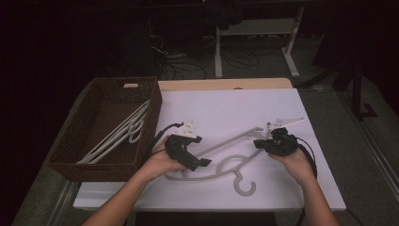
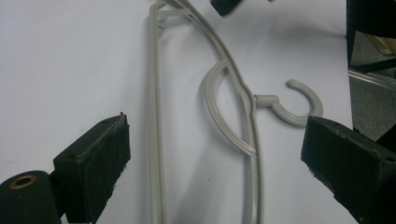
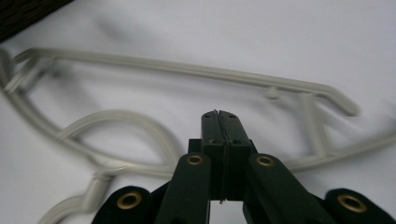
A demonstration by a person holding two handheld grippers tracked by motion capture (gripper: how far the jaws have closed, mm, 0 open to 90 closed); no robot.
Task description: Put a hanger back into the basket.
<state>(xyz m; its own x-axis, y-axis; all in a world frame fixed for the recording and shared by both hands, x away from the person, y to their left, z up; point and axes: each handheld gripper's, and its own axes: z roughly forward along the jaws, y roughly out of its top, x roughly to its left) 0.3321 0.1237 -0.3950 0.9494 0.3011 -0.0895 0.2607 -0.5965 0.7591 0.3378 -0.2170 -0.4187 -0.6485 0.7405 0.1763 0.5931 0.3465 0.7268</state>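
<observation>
While the basket (image 1: 106, 129) at the far left stays dark, two or perhaps three pale hangers (image 1: 120, 134) lean inside it; their exact number is hard to count because they overlap. One more hanger (image 1: 226, 160) lies flat on the white table (image 1: 226, 108), between the two grippers. Its long axis runs from the left gripper (image 1: 188, 153) toward the right gripper (image 1: 275, 141), rising slightly away from the person, and its hook (image 1: 244, 184) points back toward the person.

In the left gripper view the hanger (image 2: 156, 140) passes between the released fingers (image 2: 109, 154), which stand wide apart and do not touch it; both ends of the hanger are cut off by the edges, and the hook (image 2: 299, 105) sits just beside the far finger. In the right gripper view the fingers (image 3: 222, 128) are clenched together with nothing between them, hovering above the hanger (image 3: 187, 70), whose end lies just beyond the tips. This view is somewhat blurred, and the hook is cut off at the bottom.
</observation>
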